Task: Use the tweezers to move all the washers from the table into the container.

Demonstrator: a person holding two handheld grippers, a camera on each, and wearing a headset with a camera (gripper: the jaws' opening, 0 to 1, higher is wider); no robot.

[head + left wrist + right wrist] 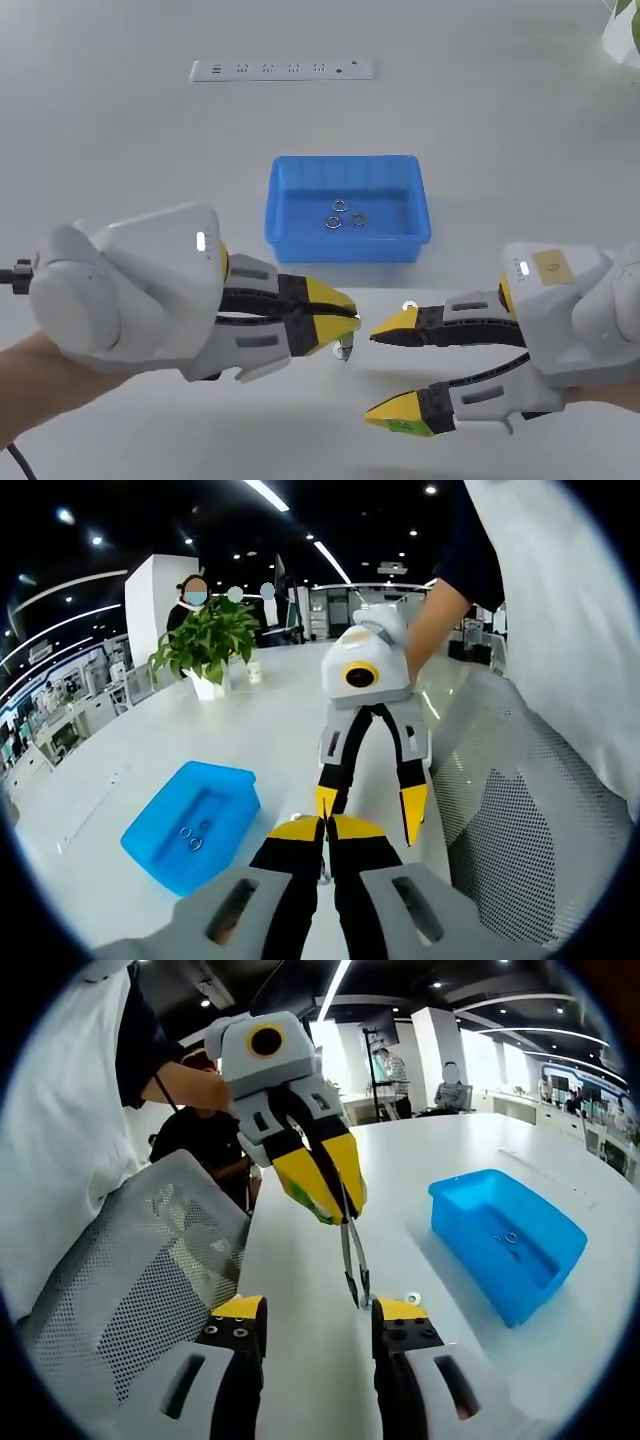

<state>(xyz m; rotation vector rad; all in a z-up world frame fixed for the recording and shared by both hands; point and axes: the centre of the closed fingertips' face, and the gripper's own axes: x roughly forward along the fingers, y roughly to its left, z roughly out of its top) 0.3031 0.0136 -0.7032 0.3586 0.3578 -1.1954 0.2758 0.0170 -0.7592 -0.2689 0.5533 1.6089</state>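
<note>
Three washers lie in the blue container, a fourth washer on the white table beside my right gripper, fingers spread wide. My left gripper fingers pinch the tweezers, mostly hidden in the head view, clear in the right gripper view
</note>
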